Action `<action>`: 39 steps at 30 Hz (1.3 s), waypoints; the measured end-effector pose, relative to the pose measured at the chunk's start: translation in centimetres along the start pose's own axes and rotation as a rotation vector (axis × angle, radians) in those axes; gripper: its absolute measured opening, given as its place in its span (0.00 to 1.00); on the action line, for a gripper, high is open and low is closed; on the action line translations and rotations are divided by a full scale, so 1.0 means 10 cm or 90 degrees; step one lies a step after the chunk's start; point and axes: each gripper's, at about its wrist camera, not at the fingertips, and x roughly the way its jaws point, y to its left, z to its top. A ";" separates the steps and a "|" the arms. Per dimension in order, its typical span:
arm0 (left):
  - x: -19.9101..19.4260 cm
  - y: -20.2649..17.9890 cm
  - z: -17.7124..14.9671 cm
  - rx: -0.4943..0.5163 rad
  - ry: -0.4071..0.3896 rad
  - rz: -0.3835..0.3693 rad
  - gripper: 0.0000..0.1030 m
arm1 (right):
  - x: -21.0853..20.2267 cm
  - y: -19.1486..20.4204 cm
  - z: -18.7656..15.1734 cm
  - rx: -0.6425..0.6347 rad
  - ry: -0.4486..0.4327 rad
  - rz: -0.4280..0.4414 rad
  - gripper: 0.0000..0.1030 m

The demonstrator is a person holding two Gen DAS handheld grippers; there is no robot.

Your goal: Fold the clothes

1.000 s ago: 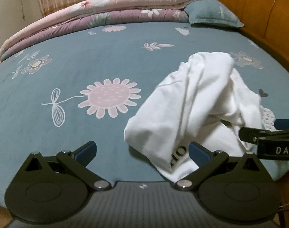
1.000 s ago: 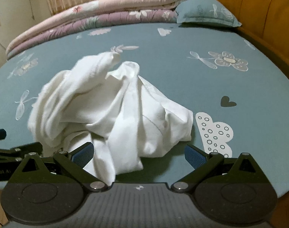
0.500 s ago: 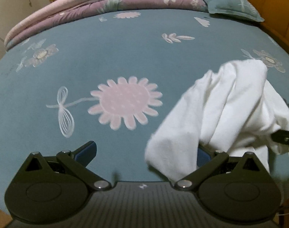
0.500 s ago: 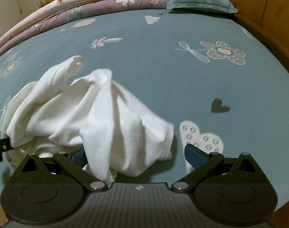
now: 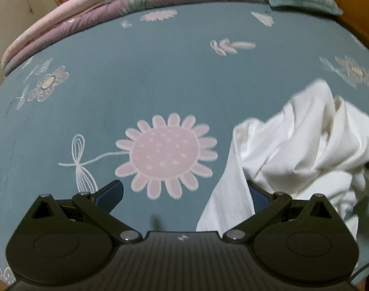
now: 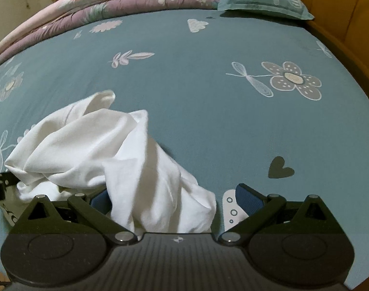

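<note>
Item: one white garment (image 6: 107, 150), crumpled at the near edge of the bed (image 6: 208, 101), between our left tongs (image 5: 184, 194) and right tongs (image 6: 174, 198), both spread apart, cloth draped across each. Risk, as we judge it: closing on bunched layers would trap several plies and fold crookedly. Containers: none seen.

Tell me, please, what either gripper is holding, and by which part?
Nothing is held: both the left gripper and right gripper are open, with the crumpled white garment draped between their fingers.
</note>
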 end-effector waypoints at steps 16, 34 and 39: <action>0.17 -0.23 -0.22 0.028 0.097 0.015 0.99 | -0.08 -0.07 0.10 -0.059 -0.003 0.083 1.00; 0.24 -0.04 -0.27 -0.036 0.100 0.024 1.00 | -0.19 -0.21 0.21 -0.070 -0.077 0.166 1.00; 0.12 0.04 -0.21 0.010 0.080 0.145 1.00 | -0.19 -0.19 0.23 -0.076 -0.082 0.171 1.00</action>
